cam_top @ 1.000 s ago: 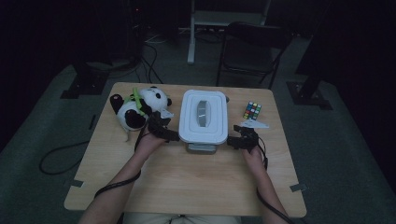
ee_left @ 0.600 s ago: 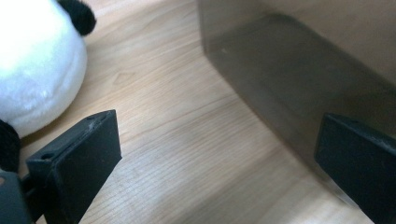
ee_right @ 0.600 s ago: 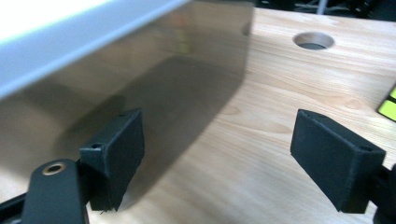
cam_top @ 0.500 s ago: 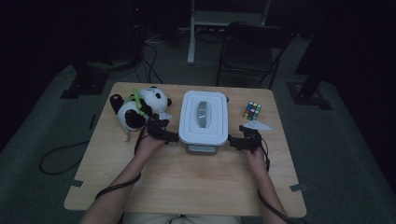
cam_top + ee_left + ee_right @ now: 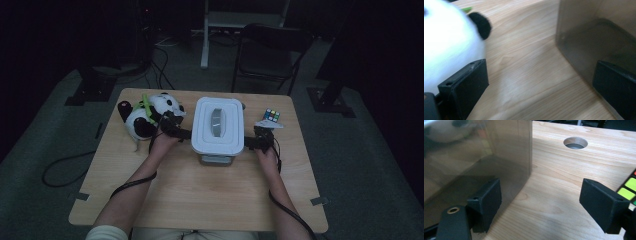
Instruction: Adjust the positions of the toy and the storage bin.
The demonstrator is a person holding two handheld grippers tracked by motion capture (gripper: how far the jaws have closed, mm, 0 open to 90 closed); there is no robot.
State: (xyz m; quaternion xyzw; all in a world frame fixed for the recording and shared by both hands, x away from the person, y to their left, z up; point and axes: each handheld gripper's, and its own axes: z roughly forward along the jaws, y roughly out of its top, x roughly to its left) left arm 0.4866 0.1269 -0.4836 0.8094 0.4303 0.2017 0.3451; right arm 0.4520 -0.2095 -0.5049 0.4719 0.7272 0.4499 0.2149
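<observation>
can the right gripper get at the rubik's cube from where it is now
Probably yes. The right gripper sits by the right side of the storage box with its jaws wide open and nothing between them. The Rubik's cube lies close beyond it on bare table, nothing lying between them.

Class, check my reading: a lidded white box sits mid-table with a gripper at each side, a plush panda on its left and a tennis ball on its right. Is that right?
Not quite. The thing right of the box is a puzzle cube, not a ball; the high view shows its coloured squares. The panda, left gripper and right gripper are as you say.
</observation>
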